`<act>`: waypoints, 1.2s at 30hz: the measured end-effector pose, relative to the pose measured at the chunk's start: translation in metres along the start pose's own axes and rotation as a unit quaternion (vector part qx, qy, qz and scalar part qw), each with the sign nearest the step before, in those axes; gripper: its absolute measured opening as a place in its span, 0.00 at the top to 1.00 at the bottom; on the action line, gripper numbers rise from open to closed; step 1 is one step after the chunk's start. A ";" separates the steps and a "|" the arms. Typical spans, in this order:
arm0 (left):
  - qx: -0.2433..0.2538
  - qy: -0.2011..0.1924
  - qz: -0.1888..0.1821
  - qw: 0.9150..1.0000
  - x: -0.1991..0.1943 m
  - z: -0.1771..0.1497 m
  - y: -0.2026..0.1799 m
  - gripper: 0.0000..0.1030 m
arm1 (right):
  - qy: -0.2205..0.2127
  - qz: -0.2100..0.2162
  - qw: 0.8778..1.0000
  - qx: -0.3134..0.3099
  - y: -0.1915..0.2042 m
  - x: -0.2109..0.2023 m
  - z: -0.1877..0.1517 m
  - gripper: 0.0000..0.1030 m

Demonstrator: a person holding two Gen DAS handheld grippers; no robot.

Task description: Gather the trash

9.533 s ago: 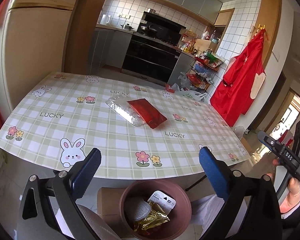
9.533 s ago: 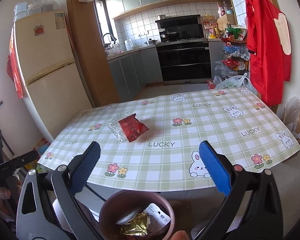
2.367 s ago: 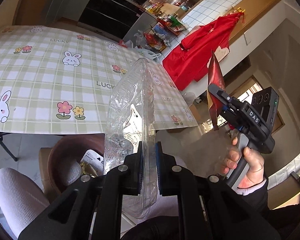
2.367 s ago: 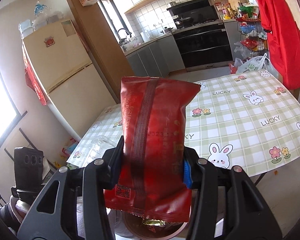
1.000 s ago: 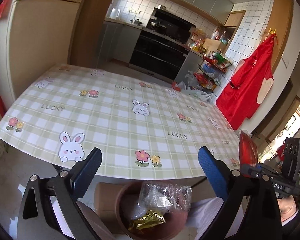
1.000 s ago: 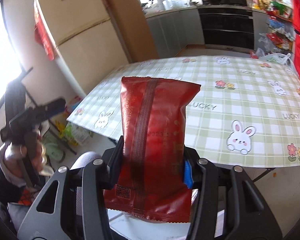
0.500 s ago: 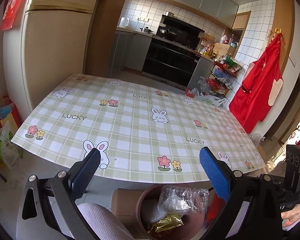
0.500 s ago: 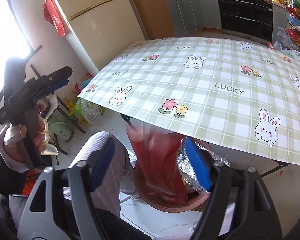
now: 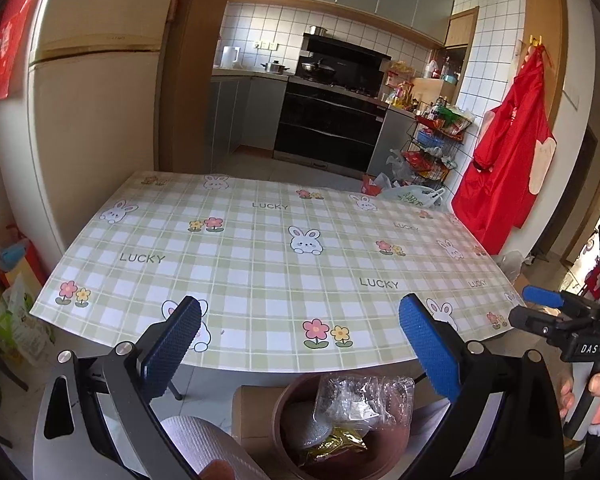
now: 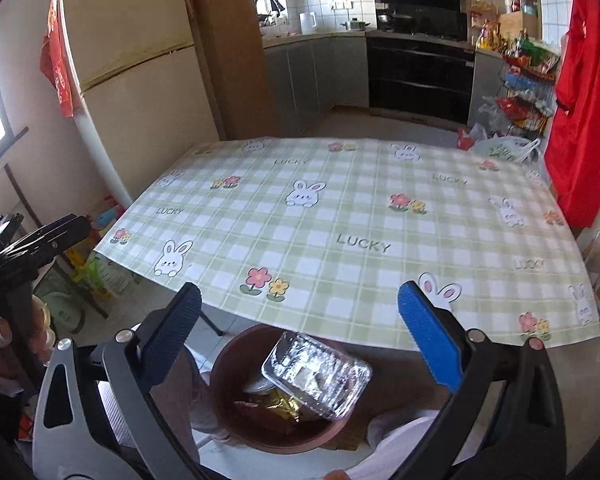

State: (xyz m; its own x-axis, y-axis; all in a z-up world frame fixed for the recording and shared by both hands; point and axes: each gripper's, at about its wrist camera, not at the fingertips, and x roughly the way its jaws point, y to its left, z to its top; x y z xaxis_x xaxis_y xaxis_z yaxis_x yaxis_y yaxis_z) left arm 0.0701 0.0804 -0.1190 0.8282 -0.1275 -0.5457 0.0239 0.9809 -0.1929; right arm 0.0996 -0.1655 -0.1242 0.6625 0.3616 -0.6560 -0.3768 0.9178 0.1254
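Note:
A brown round bin [image 9: 281,408] [image 10: 225,376] stands on the floor under the near edge of the table [image 9: 260,264] [image 10: 340,216]. In it lie a clear plastic tray [image 9: 364,396] [image 10: 316,372] and a gold wrapper [image 9: 336,446] [image 10: 280,404]; a dark red scrap shows under the tray. My left gripper [image 9: 300,344] hangs open above the bin with nothing between its fingers. My right gripper [image 10: 300,336] is also above the bin, its jaws opening and empty. Each gripper shows in the other's view: right gripper [image 9: 532,306], left gripper [image 10: 56,238].
The table wears a green checked cloth with rabbits and flowers. A cream fridge [image 9: 84,120] and a wooden pillar [image 9: 192,72] stand to the left. A red apron [image 9: 508,160] hangs at the right, beside a wire rack [image 9: 432,148]. A knee in pale trousers [image 9: 204,444] is beside the bin.
A second ago my right gripper was shut on a red packet. It let the packet drop into the bin and its jaws spread wide. Both grippers rose a little.

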 end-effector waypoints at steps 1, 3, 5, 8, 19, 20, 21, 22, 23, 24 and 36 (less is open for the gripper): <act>0.006 -0.004 -0.002 1.000 -0.003 0.004 -0.004 0.06 | -0.005 -0.006 1.000 -0.003 -0.001 -0.006 0.004 0.06; 0.011 -0.007 -0.007 1.000 -0.006 0.012 -0.013 0.06 | -0.017 -0.014 1.000 -0.003 -0.004 -0.016 0.009 0.06; 0.015 -0.010 -0.021 1.000 -0.009 0.021 -0.022 0.06 | -0.030 -0.023 0.999 -0.002 -0.006 -0.027 0.012 0.06; 0.043 -0.030 -0.029 0.998 -0.020 0.032 -0.041 0.06 | -0.049 -0.041 0.998 -0.003 -0.008 -0.044 0.016 0.06; 0.107 -0.088 -0.041 0.989 -0.050 0.048 -0.088 0.06 | -0.121 -0.086 0.989 0.023 -0.020 -0.094 0.026 0.06; 0.112 -0.091 -0.042 0.989 -0.051 0.047 -0.089 0.06 | -0.124 -0.089 0.988 0.024 -0.021 -0.096 0.026 0.06; 0.117 -0.093 -0.041 0.988 -0.051 0.046 -0.091 0.06 | -0.126 -0.091 0.988 0.025 -0.022 -0.098 0.026 0.06; 0.122 -0.094 -0.039 0.987 -0.051 0.046 -0.094 0.06 | -0.127 -0.094 0.987 0.027 -0.023 -0.100 0.026 0.06; 0.126 -0.096 -0.038 0.987 -0.053 0.046 -0.095 0.06 | -0.129 -0.096 0.987 0.028 -0.024 -0.101 0.026 0.06; 0.129 -0.099 -0.036 0.986 -0.053 0.046 -0.097 0.06 | -0.130 -0.099 0.986 0.029 -0.025 -0.102 0.026 0.06; 0.133 -0.108 -0.012 0.985 -0.053 0.050 -0.101 0.06 | -0.137 -0.113 0.984 0.023 -0.024 -0.102 0.029 0.06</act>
State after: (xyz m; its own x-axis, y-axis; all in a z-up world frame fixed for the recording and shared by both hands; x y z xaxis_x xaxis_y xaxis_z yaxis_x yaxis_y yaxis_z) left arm 0.0518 -0.0045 -0.0303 0.9250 -0.1454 -0.3511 0.1673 0.9854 0.0328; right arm 0.0597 -0.2197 -0.0389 0.8782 0.1719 -0.4463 -0.1744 0.9840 0.0359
